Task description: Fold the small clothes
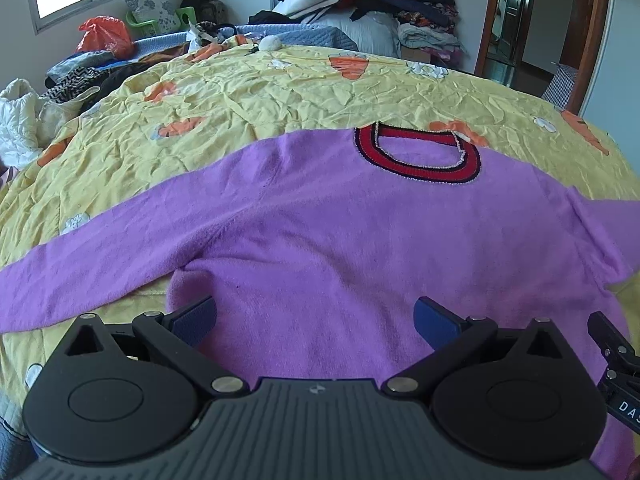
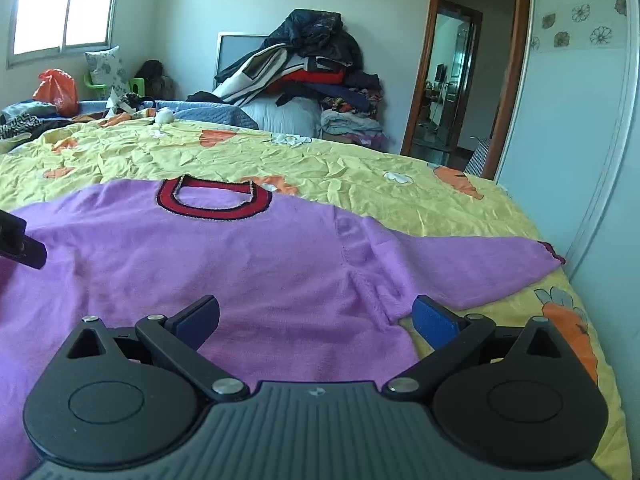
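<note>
We have the purple sweater spread flat on the bed, collar away from us, nothing folded yet. Both the left gripper and the right gripper hover with jaws wide open and empty, the body just ahead. We judge sleeves come next. Only the left view shows the long sleeve beyond its left jaw; the right view alone shows the other cuff.

Left gripper: jaws spread wide, nothing held between the blue pads.
Right gripper: jaws likewise spread wide, nothing gripped.
Relative position: a black part, probably of the right gripper, is seen at the right edge of the left wrist view.
</note>
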Motion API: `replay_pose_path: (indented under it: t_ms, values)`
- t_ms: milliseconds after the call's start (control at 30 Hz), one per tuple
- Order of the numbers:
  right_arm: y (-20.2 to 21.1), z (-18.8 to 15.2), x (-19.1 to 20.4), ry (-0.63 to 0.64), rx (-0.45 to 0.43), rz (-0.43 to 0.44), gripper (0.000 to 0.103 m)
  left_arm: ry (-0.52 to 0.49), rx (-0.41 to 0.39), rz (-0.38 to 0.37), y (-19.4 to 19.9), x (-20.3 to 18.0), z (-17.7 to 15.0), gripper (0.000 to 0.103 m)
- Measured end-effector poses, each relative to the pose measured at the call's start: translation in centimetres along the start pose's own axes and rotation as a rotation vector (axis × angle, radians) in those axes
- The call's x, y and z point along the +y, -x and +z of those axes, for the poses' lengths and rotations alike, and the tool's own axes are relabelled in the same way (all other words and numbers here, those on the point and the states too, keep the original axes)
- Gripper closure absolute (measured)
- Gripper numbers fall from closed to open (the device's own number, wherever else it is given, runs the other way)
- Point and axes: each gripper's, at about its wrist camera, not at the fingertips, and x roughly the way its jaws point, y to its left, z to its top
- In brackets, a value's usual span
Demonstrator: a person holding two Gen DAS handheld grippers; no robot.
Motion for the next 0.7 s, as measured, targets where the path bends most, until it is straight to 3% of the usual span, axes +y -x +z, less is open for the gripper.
replay_pose_path:
  t_ms: [100,233,367,433,533,600,700]
  values:
    - [-1.3,-0.1,-0.7,0.012,0.032,-0.017,0.000,-0.018,0.007,0.013,-0.5,-0.6,0.2,0.000]
    - [-3.9,-0.2,-4.6,-0.030,0.060,-0.093,0.000,-0.070,-0.098,0.052,0.1,-1.5,0.1,0.000]
    - [-7.2,-0.3,-11.3,-0.120,0.127,-0.170,0.000,-0.146,-0.104,-0.081,-0.9,-2.5,0.2,0.000]
    - [-8.5,-0.3,-14.8,-0.168,0.144,-0.191,0.000,-0.182,-0.104,-0.085,-1.6,-3.3,0.0,0.000]
    - [-10.6,0.0,-21.1,-0.308,0.141,-0.154,0.000,-0.224,-0.135,-0.078,-2.1,-4.4,-0.5,0.000]
    - [-12.6,0.2,-25.6,-0.469,0.165,-0.087,0.000,-0.205,-0.110,-0.123,-2.7,-4.6,-0.5,0.000]
    - [-15.1,0.0,-31.4,-0.695,0.145,-0.045,0.000,-0.186,-0.091,-0.128,-3.7,-5.1,-0.7,0.000]
